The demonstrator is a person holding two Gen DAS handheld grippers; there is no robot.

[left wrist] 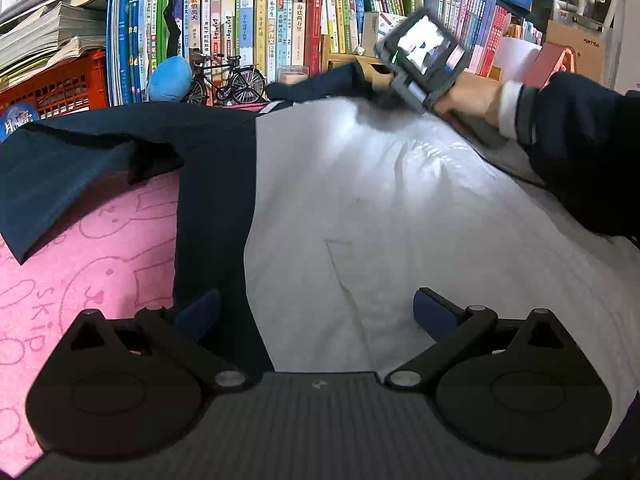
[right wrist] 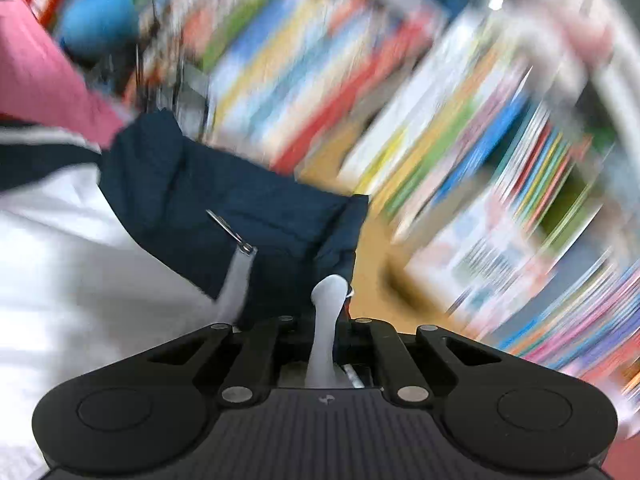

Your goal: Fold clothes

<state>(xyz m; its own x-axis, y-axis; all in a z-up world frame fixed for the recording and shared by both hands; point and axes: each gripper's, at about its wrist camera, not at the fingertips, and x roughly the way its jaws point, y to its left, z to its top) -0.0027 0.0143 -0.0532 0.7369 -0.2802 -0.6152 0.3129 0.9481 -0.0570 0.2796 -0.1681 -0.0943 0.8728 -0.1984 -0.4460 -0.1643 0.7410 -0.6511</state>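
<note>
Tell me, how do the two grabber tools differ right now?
The left gripper is open, its blue-padded fingers spread above the white-and-navy jacket, holding nothing. The right gripper is shut on the jacket's fabric at its navy edge. The right wrist view is motion-blurred; the left wrist view is sharp. Both share the same black build.

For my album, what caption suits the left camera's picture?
Open left gripper hovers over a white-and-navy jacket on a pink blanket, bookshelves behind.
</note>
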